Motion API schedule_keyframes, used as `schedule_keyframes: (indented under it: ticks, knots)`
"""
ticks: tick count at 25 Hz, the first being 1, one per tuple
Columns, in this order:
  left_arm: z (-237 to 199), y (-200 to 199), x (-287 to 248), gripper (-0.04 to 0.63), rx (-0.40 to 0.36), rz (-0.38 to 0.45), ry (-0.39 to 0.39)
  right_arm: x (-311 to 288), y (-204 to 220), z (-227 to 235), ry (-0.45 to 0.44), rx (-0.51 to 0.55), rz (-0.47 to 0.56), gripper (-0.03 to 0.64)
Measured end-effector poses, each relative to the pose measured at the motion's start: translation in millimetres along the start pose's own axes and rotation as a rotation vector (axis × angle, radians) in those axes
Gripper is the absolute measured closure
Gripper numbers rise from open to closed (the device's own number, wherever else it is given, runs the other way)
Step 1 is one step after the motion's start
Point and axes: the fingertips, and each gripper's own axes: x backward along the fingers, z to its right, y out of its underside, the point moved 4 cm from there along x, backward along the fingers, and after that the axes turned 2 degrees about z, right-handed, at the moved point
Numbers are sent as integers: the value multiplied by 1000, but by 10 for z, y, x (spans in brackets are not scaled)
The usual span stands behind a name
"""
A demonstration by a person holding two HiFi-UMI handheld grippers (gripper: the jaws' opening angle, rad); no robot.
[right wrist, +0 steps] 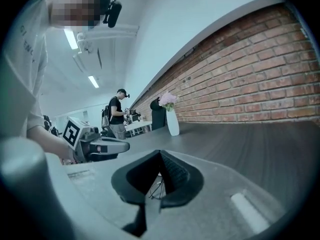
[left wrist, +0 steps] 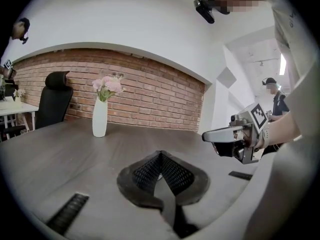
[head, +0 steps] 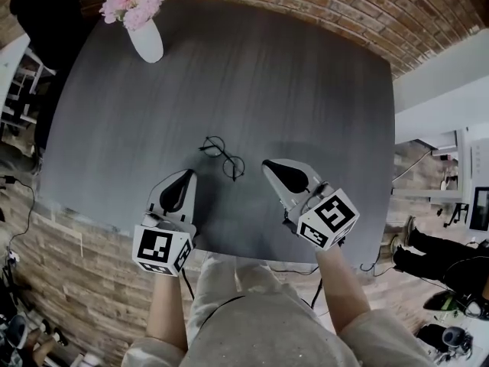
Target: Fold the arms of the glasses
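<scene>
A pair of thin black wire glasses (head: 224,157) with round lenses lies on the dark grey table (head: 306,90), near the front middle. The arms are too thin to tell how they lie. Neither gripper touches the glasses. My left gripper (head: 186,177) hovers to their lower left with its jaws shut and nothing in them (left wrist: 160,155). To the right of the glasses my right gripper (head: 269,164) is also shut and empty (right wrist: 160,154). A bit of the wire frame (right wrist: 156,190) shows under the right jaws. Each gripper view shows the other gripper held above the table.
A white vase of pink flowers (head: 145,40) stands at the table's far left corner. A black chair (left wrist: 52,101) sits beyond that corner, against the brick wall (left wrist: 150,94). The table's front edge (head: 229,251) runs just under both grippers. A person (right wrist: 117,115) stands far off.
</scene>
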Motion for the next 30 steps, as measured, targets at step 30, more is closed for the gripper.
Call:
schedule_keyframes:
  ticks: [30]
  knots:
    - [58, -1146, 612, 597, -103, 232, -71, 355, -954, -463, 20, 123, 205, 615]
